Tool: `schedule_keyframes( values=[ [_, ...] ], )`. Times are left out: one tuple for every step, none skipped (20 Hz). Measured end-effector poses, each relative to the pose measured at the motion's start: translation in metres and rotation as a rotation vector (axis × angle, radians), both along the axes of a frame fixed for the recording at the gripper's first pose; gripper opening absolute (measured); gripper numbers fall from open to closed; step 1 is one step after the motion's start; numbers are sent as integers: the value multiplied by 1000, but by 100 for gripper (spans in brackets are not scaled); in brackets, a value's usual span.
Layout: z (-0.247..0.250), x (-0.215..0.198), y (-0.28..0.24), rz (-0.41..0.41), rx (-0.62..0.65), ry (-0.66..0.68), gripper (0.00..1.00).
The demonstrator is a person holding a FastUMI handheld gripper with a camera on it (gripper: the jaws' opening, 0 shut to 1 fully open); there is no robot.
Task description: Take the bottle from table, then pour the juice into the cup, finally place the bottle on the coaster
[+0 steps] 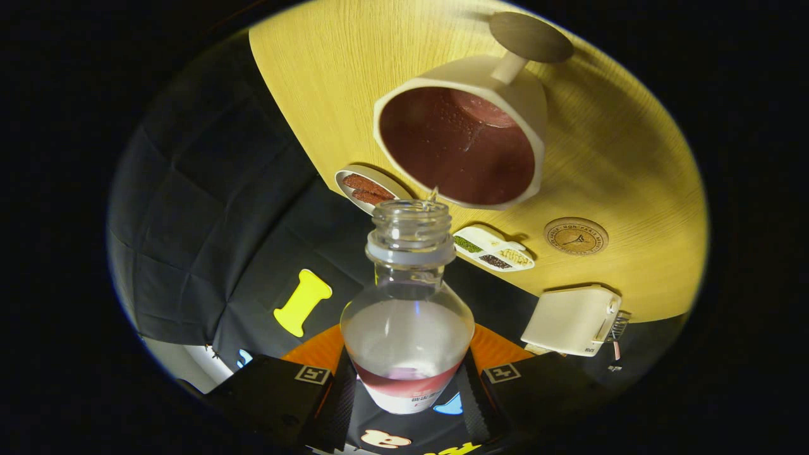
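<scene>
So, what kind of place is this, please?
Probably a staged tabletop in a recording booth: a round wooden table before a black cloth wall, set with a cup, snack dishes and a coaster. The tool grips a bottle.

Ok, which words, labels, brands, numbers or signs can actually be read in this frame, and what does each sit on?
Coaster: ring of lettering around a central emblem, too small to read.
Bottle, held between the gripper fingers, mouth at the cup: printed label band, too blurred to read.
White box near the table edge: small dark mark, unreadable.
Gripper: square coded markers, no words.
Nothing quotable.
</scene>
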State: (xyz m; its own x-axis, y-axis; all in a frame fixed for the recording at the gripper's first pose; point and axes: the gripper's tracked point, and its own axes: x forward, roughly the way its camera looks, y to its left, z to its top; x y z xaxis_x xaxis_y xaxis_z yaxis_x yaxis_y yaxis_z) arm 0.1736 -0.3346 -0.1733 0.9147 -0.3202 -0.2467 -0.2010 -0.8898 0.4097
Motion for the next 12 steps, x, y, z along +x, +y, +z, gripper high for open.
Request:
schedule_keyframes(
  values=[
    [1, 0, 0, 1, 1, 0, 73],
    [0, 1, 2, 2, 1, 1, 73],
    [0, 1, 3, 4, -2, 1, 73],
    [0, 1, 4, 5, -6, 3, 73],
    [0, 1, 3, 0, -17, 8, 73],
    [0, 0, 1, -10, -29, 13, 73],
    [1, -1, 1, -12, -36, 18, 73],
    [1, -2, 1, -14, -40, 22, 73],
    [0, -2, -1, -20, -46, 26, 73],
    [0, -2, -1, -24, -53, 29, 73],
    [0, -4, -2, -30, -65, 37, 73],
    [-1, -5, -2, -32, -79, 45, 73]
  ],
)
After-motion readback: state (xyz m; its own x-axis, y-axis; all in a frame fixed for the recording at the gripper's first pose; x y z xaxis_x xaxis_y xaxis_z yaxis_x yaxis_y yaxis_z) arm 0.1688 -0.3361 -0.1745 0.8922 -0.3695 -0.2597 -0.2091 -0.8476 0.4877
